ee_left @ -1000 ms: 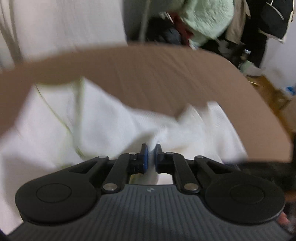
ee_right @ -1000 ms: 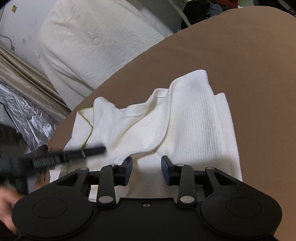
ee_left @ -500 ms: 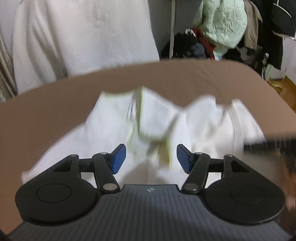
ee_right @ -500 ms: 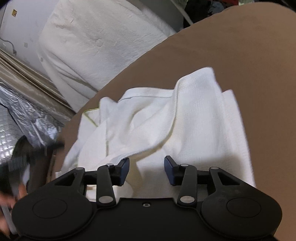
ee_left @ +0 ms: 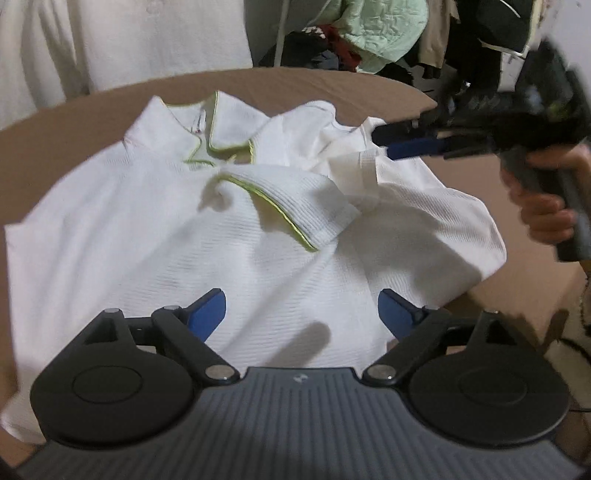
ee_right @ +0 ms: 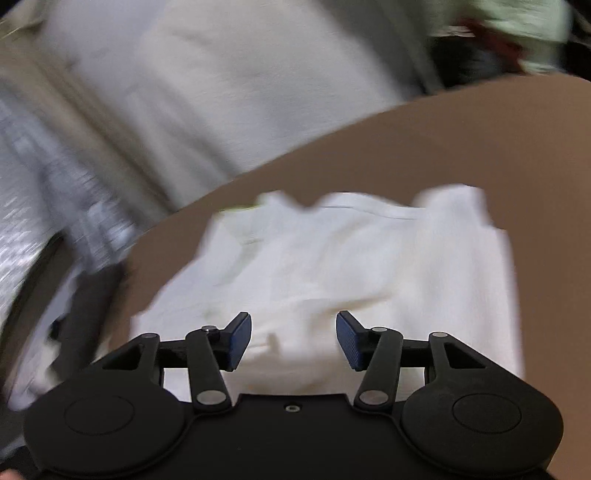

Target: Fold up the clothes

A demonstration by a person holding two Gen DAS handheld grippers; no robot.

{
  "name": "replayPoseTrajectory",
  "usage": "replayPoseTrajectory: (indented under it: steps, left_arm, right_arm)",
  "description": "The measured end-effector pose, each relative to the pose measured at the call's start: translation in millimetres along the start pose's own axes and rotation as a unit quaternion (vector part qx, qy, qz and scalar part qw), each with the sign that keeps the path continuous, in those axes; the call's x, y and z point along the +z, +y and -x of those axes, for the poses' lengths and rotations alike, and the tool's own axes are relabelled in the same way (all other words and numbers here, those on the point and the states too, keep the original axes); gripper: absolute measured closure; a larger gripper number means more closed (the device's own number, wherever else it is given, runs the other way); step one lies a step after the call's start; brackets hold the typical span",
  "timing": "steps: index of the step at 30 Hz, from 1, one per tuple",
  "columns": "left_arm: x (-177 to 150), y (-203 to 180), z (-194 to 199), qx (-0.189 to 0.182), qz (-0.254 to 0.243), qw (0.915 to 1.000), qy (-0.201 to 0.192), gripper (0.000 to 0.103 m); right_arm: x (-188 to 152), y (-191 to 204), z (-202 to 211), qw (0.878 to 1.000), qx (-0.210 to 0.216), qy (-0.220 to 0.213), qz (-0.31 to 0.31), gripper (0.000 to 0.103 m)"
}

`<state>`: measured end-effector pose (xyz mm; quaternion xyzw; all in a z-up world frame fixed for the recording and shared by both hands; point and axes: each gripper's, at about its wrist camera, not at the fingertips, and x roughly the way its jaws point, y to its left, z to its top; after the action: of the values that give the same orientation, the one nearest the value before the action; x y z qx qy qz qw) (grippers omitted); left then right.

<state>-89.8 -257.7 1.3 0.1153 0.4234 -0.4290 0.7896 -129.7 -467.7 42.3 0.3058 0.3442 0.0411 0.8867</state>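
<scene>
A white polo shirt (ee_left: 236,251) with a lime-trimmed collar (ee_left: 221,147) lies rumpled on the brown table (ee_left: 332,88). My left gripper (ee_left: 301,299) hovers over the shirt's near part. Its jaws are opening wide and nothing is between the blue pads. A hand holds my right gripper (ee_left: 402,142) at the right, fingers pointing at the shirt's folded sleeve (ee_left: 362,166). The right wrist view is blurred. There the right gripper (ee_right: 293,317) hangs above the shirt (ee_right: 332,258), its jaws opening, with no cloth pinched between them.
White quilted bedding (ee_left: 110,44) stands behind the table. A pile of clothes with a pale green garment (ee_left: 384,29) lies at the back right. Silvery foil (ee_right: 22,221) is off the table's left edge. Bare brown table surface (ee_right: 480,147) lies beyond the shirt.
My left gripper let go of the shirt, opened wide and drew back, so the collar shows. My right gripper rose, rolled and opened a little more.
</scene>
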Motion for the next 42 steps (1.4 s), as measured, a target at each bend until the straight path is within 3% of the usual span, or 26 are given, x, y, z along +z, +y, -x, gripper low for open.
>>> replayPoseTrajectory:
  steps: [3,7,11,14,16,20,24,26,30,32,36,37,38,39,40,42]
  left_arm:
    - [-2.0,-7.0,-14.8,-0.023,0.004,0.9994,0.025,0.013]
    - [-13.6,-0.1,-28.7,-0.009,0.026,0.9986,0.046,0.013]
    - [-18.6,32.3,-32.1,-0.039,0.122,0.9908,0.044,0.013]
    - [-20.1,42.2,-27.6,-0.043,0.15,0.9873,0.032,0.013]
    - [-19.8,40.7,-29.4,-0.043,0.14,0.9884,0.039,0.013]
    - [-17.3,31.4,-38.1,-0.032,0.109,0.9919,0.057,0.009]
    - [-17.2,28.9,-39.0,-0.024,0.091,0.9936,0.061,0.008]
    - [-17.6,30.3,-38.4,-0.026,0.094,0.9934,0.061,0.008]
    - [-17.8,33.8,-37.3,-0.032,0.103,0.9923,0.061,0.008]
    - [-18.3,33.4,-37.5,-0.031,0.1,0.9926,0.062,0.008]
    - [-16.6,33.2,-36.8,-0.032,0.096,0.993,0.06,0.008]
    - [-16.1,33.7,-36.6,-0.033,0.097,0.993,0.06,0.008]
    - [-16.2,33.9,-35.6,-0.034,0.097,0.993,0.058,0.008]
    - [-16.4,34.1,-34.6,-0.034,0.097,0.993,0.057,0.008]
    - [-16.6,33.3,-34.4,-0.032,0.094,0.9934,0.057,0.008]
    - [-17.0,31.7,-33.8,-0.027,0.089,0.994,0.058,0.008]
  right_arm:
    - [18.4,31.5,-26.1,0.997,0.021,0.057,0.054,0.044]
    - [42.8,58.5,-90.3,0.987,-0.049,0.101,0.112,0.039]
    - [38.9,70.9,-145.5,0.964,-0.151,0.117,0.184,0.039]
    - [24.5,72.1,-152.6,0.954,-0.18,0.104,0.217,0.048]
    - [12.2,62.9,-136.9,0.949,-0.218,0.077,0.214,0.077]
    - [-2.1,35.1,-103.8,0.943,-0.25,0.039,0.215,0.077]
    - [6.2,11.1,-95.6,0.955,-0.238,0.033,0.171,0.077]
    - [11.6,4.2,-95.6,0.959,-0.238,0.022,0.153,0.069]
    - [22.7,9.8,-96.0,0.947,-0.264,-0.029,0.181,0.07]
    - [30.9,10.0,-92.3,0.953,-0.237,-0.031,0.188,0.1]
    - [59.6,3.8,-77.1,0.977,-0.157,-0.053,0.131,0.097]
    - [69.6,-0.6,-71.3,0.985,-0.123,-0.068,0.097,0.091]
    - [78.2,-5.2,-67.3,0.99,-0.095,-0.081,0.064,0.083]
    - [86.0,-9.9,-64.3,0.993,-0.071,-0.092,0.032,0.05]
    - [91.8,-10.8,-61.5,0.993,-0.057,-0.097,0.016,0.031]
    - [97.4,-4.5,-54.9,0.994,-0.052,-0.094,0.021,0.032]
